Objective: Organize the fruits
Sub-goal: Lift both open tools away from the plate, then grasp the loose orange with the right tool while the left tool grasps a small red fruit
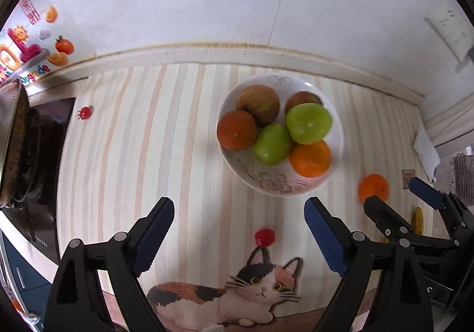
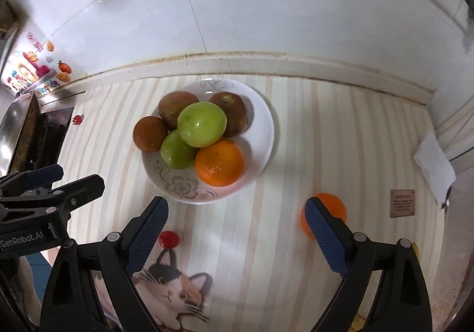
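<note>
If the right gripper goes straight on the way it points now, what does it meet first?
Most likely the bare striped mat: the open right gripper points there, between the plate and loose orange. Depth is uncertain.

Both wrist fisheyes looked steeply down from above the striped mat [image 1: 183,136], fairly near. Left view sat left of the plate [image 1: 337,136], right view more over it. Shared: plate [image 2: 263,124], loose orange [image 1: 374,185] [image 2: 334,203], cat print [image 1: 251,287] [image 2: 174,293], wall.
</note>
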Motion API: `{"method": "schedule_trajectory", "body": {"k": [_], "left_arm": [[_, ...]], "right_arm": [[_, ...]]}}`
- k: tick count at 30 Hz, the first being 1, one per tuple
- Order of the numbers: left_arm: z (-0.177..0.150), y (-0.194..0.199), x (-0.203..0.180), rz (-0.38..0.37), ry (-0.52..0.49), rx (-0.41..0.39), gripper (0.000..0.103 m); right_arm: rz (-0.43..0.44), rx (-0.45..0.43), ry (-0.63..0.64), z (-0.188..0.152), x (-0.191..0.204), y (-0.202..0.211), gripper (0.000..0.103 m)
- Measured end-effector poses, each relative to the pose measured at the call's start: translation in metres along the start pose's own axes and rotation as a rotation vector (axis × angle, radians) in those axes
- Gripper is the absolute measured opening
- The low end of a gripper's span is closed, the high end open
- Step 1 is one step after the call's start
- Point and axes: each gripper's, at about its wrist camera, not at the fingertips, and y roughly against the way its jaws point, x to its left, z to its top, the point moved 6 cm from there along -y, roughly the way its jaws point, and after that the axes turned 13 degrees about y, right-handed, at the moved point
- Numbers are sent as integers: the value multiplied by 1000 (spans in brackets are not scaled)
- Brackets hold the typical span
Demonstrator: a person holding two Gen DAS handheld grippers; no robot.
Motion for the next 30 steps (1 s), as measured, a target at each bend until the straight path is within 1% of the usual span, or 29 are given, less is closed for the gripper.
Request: {"method": "schedule_trajectory", "body": {"k": [8,15,19,22,24,28,30], "left_arm": [[-20,59,-7,-15,-30,-135,90],[-34,96,-13,-28,-38,-226,90],[-40,108,-14,-37,-32,-255,90],[-44,106,-14,-39,-18,-251,90],[-46,98,-13,-31,-4,-235,90],[-52,68,-10,2,21,-178,90],[-56,46,-9,24,32,-130,90]], "right_arm": [[-23,-109,-1,-15,7,59,96],[-1,-174,-9,-28,12,100,96],[9,-209,-7,-33,11,118,96],[22,-223,-12,-35,9,120,96],[42,-217,-34,-38,4,115,96],[84,-152,-123,-50,-27,82,96],[79,-114,-153,-56,-42,62,95]]}}
